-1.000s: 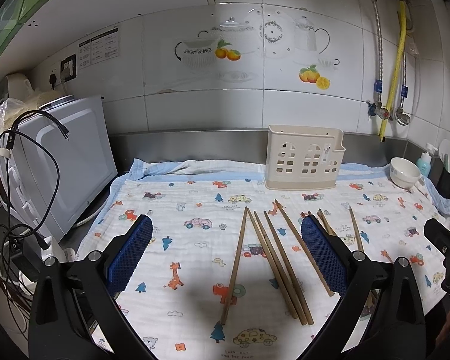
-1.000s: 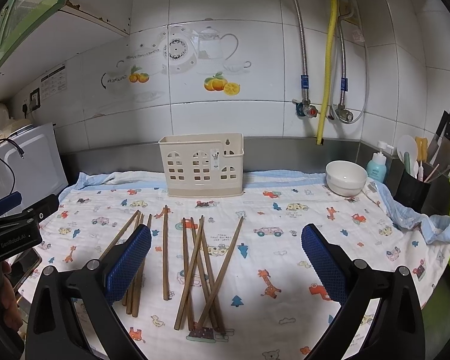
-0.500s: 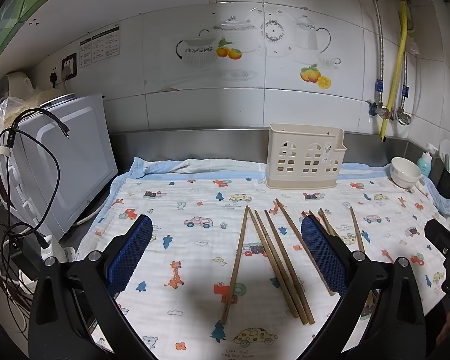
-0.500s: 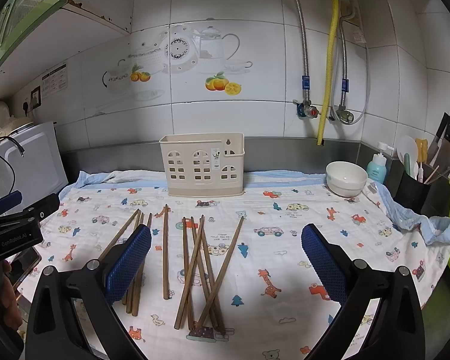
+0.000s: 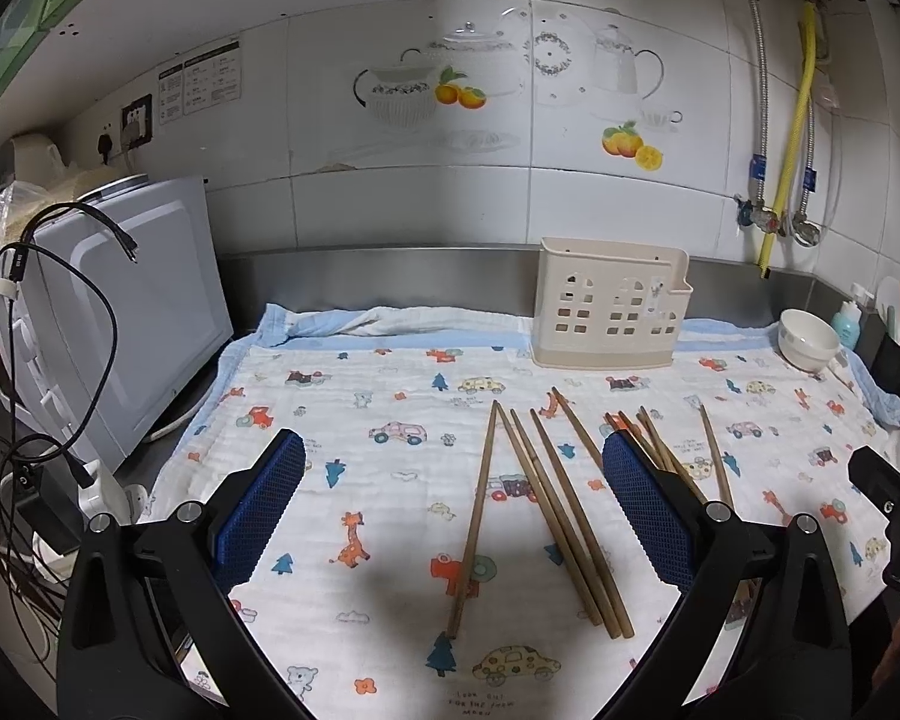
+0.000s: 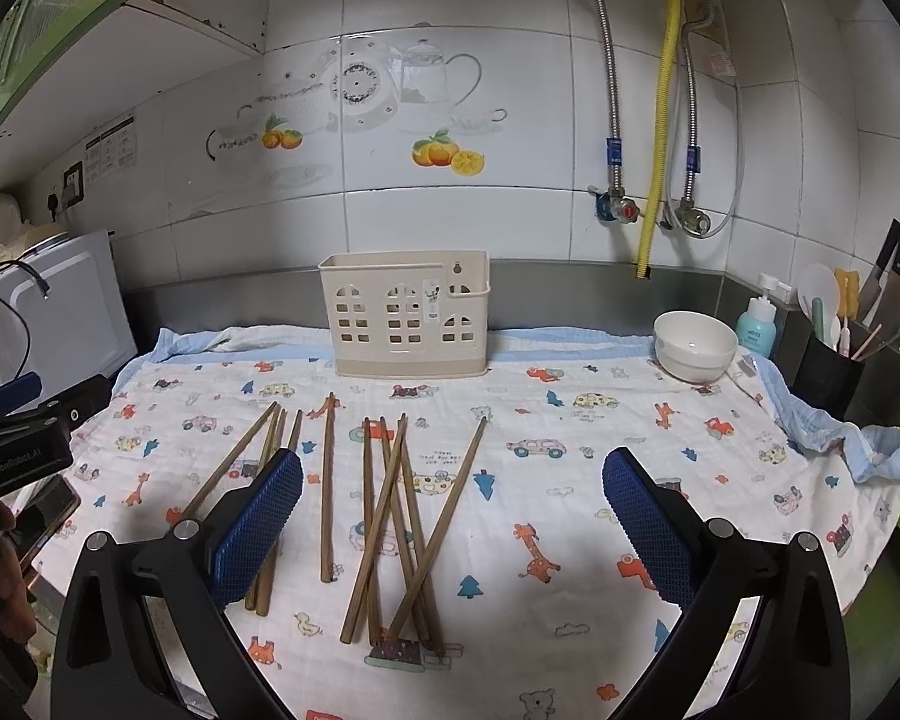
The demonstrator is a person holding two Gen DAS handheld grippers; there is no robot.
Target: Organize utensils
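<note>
- The left gripper (image 5: pixel 453 507) hung spread wide and empty above the cloth (image 5: pixel 342 420), its jaws straddling the nearest chopsticks (image 5: pixel 540 510), likely lined up for a first pick.
- The right gripper (image 6: pixel 453 507) was equally spread, holding nothing, with a crossed pile of chopsticks (image 6: pixel 390 516) just ahead between its jaws.
- None of the sticks had reached the holder (image 6: pixel 405 321), which stood upright well beyond both grippers against the back wall; it looked empty, so the sorting seemed barely begun.
- The tabletop was covered by the printed cloth, probably to stop the sticks rolling.
- A bowl (image 6: pixel 695 345) sat ahead to the right, a microwave (image 5: pixel 120 312) far left.
</note>
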